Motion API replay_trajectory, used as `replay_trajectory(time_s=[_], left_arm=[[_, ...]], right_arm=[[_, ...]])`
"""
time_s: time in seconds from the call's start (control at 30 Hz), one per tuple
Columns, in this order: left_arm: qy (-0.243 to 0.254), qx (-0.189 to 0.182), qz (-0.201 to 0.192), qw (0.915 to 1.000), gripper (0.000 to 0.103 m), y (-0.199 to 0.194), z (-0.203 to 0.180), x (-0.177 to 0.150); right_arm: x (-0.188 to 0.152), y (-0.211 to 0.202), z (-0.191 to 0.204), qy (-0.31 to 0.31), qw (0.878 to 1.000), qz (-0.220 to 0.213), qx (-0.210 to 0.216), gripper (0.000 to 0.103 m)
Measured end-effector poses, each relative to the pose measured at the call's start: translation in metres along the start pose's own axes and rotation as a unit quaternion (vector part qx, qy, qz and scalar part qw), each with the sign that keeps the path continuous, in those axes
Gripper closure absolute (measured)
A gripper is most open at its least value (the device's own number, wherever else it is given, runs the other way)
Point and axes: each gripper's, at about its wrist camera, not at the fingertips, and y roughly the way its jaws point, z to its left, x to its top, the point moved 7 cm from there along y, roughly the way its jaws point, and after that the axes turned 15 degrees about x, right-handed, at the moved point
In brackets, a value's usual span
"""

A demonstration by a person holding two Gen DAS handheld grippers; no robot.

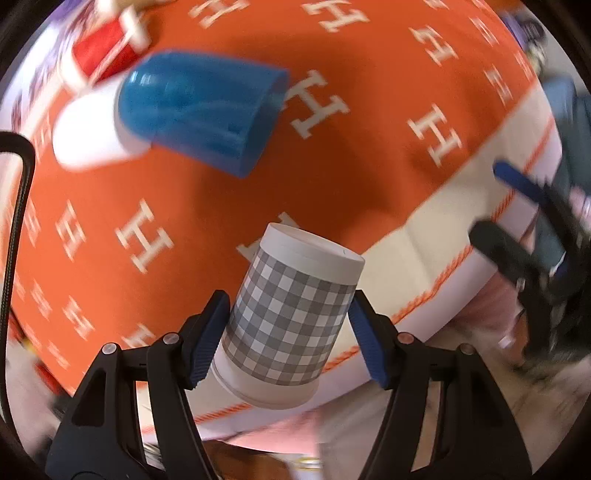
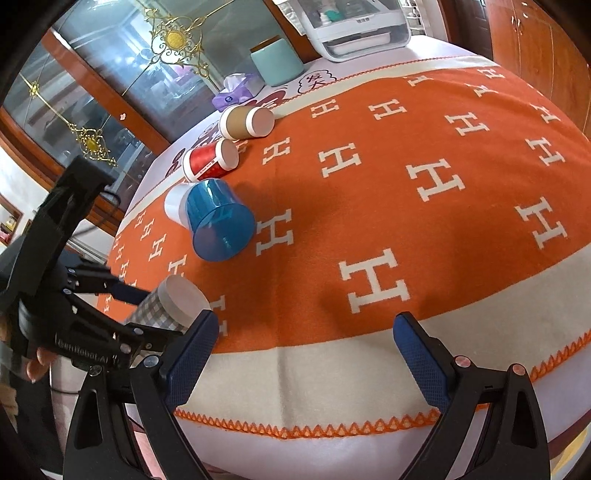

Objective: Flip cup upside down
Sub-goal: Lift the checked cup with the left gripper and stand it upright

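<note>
My left gripper is shut on a grey-and-white checked paper cup, held by its sides above the near edge of the orange cloth. The cup is tilted, its flat white base pointing away from the camera. In the right wrist view the same cup shows at the left in the left gripper, base towards the table. My right gripper is open and empty over the cloth's cream border. A blue cup stands upside down, partly in front of a white cup.
The table wears an orange cloth with white H letters. Along its left side stand a blue cup, white cup, red cup and brown cup. A teal canister, tissue box and white appliance stand at the far end.
</note>
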Motion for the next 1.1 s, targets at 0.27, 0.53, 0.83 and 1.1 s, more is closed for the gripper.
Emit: replay_trajectory(time_s=[0.27,0.53,0.83,1.1], left_arm=[[-0.166,-0.076,0.024,0.9829,0.039,0.003,0.032,0.015],[-0.293,-0.190,0.046,0.9358,0.039,-0.001,0.026,-0.010],[-0.425,-0.277,0.083,0.8577,0.039,0.024,0.005,-0.050],[-0.445,-0.275,0.084,0.8484,0.039,0.040,-0.013,-0.051]], right_arm=[[0.003,-0.008,-0.006,0.010,1.000,-0.009,0.001,0.006],[0.009,-0.015,-0.007,0.019,1.000,-0.015,0.011,0.007],[0.008,-0.020,-0.001,0.019,1.000,-0.010,0.020,0.007],[0.004,-0.027,0.003,0.013,1.000,-0.009,0.018,0.007]])
